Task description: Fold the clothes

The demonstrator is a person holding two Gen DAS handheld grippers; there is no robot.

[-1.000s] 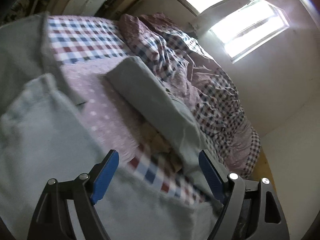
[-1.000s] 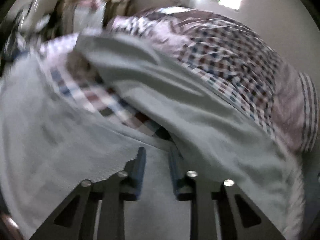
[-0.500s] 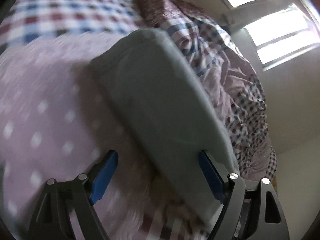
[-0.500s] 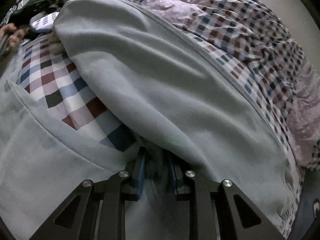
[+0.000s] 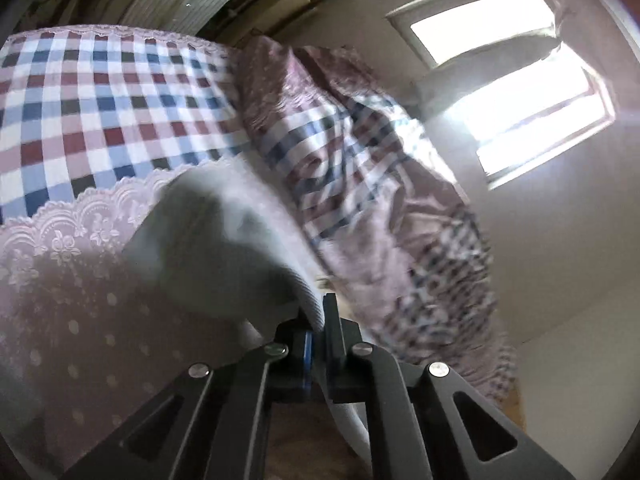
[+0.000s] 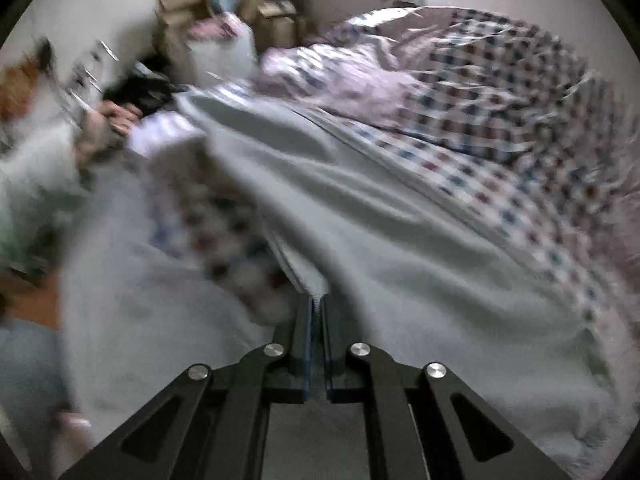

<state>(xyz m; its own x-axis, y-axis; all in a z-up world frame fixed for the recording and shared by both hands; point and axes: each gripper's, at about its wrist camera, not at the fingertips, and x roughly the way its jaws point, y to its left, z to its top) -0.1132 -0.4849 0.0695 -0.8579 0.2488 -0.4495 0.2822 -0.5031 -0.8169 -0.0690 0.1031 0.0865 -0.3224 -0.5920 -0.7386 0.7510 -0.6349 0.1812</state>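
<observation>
A pale grey-green garment [image 6: 400, 248] lies spread over the bed and fills the lower half of the right wrist view. My right gripper [image 6: 317, 312] is shut on a folded edge of it, at the bottom centre. In the left wrist view the same garment [image 5: 224, 240] rises as a blurred hump, and my left gripper [image 5: 316, 320] is shut on its ribbed edge. Cloth runs between both pairs of fingers. The rest of the garment below the grippers is hidden.
A checked sheet [image 5: 100, 112] and a pink dotted cover with lace trim [image 5: 80, 320] lie on the bed. A crumpled checked duvet [image 6: 500, 92] is heaped at the far side. Boxes and bags [image 6: 256, 20] stand by the wall. A person's hand [image 6: 112, 120] shows at left.
My left gripper was open and has shut on the garment's edge. The right gripper has stayed shut on the cloth and has lifted it back from the bed.
</observation>
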